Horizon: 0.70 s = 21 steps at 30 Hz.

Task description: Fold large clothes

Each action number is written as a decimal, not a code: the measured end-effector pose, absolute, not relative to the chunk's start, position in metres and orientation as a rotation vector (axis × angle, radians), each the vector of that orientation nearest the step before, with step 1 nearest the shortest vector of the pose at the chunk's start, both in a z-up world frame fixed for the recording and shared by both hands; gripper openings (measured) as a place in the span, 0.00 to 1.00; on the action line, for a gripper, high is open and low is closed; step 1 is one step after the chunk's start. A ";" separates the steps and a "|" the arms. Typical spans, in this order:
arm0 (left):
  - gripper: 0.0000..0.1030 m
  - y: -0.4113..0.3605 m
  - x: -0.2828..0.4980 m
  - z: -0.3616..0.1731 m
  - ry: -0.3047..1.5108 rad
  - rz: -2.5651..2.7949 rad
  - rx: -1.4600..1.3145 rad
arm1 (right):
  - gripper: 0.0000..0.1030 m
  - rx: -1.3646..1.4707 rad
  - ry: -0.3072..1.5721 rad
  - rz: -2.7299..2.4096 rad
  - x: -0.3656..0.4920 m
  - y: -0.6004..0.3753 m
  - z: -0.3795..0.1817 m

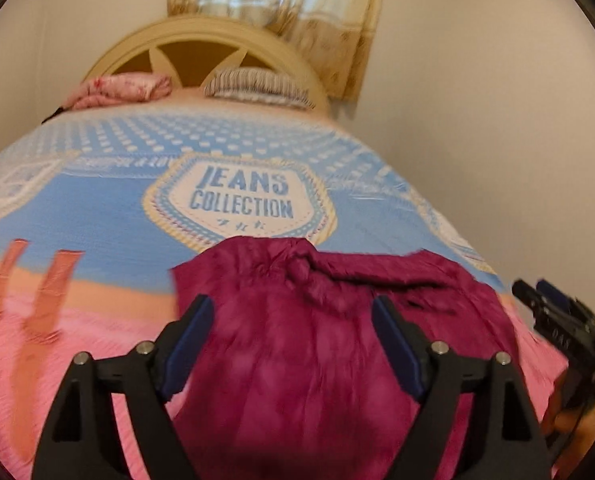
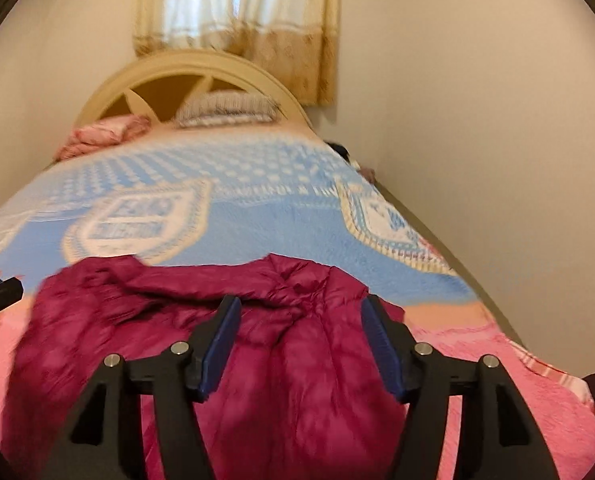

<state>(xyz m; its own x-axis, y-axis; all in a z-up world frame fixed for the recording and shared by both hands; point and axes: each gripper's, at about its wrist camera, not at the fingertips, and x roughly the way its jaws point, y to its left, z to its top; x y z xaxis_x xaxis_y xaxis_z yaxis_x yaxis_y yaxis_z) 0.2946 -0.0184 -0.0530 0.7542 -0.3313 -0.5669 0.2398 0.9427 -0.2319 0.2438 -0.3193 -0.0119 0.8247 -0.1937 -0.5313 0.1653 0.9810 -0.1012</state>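
Left wrist: maroon garment [image 1: 297, 340] lies bunched on bedspread [image 1: 97, 208] below left gripper [image 1: 293, 336] (wide, empty); right gripper [image 2: 301, 340] likewise parted; between folds, an edge must be regrasped next

A crumpled magenta tie-dye garment [image 1: 297, 320] lies partly folded on the bed's near end

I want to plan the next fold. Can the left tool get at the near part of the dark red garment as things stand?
Probably yes. The left tool is open above the dark red garment, nothing lies between them, and the right tool stays off to the side.
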 end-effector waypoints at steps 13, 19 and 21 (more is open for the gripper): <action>0.88 0.073 0.118 -0.079 0.648 -0.428 -0.101 | 0.62 -0.040 0.540 0.015 0.019 -0.330 0.026; 0.88 0.089 0.078 -0.122 0.701 -0.427 -0.156 | 0.62 -0.014 0.695 -0.021 -0.055 -0.356 -0.024; 0.88 0.091 0.074 -0.141 0.757 -0.430 -0.212 | 0.62 -0.018 0.742 -0.057 -0.069 -0.361 -0.045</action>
